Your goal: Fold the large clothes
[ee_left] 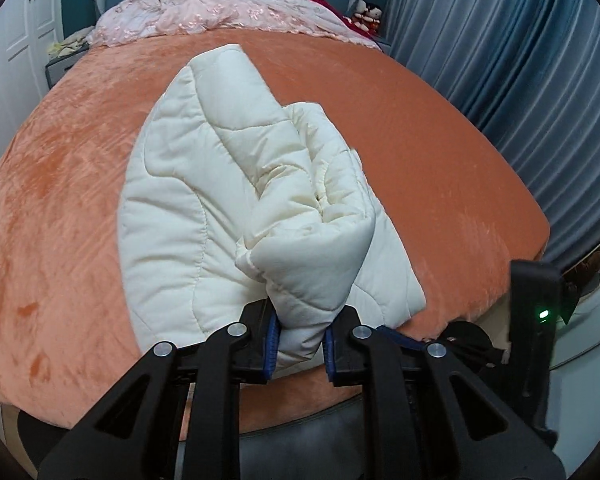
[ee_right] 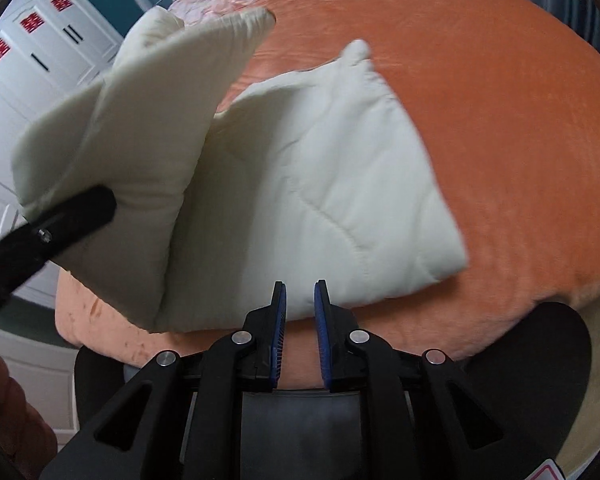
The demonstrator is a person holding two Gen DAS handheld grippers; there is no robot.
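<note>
The cream padded jacket (ee_left: pixel 204 184) lies mid-bed on the orange blanket (ee_left: pixel 60 184), its near-left flap lifted. Your left gripper (ee_left: pixel 300 340) is clamped on that thick roll; your right gripper (ee_right: pixel 300 320) hangs narrowly parted, holding nothing. The bulky flap may slip free or drag the layers askew.

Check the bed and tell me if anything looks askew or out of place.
The cream quilt lies crooked on the orange bedspread, its edges running diagonally. One thick flap is lifted, pinched in the left gripper; the right gripper holds nothing. A pink cover is rumpled at the headboard.
</note>
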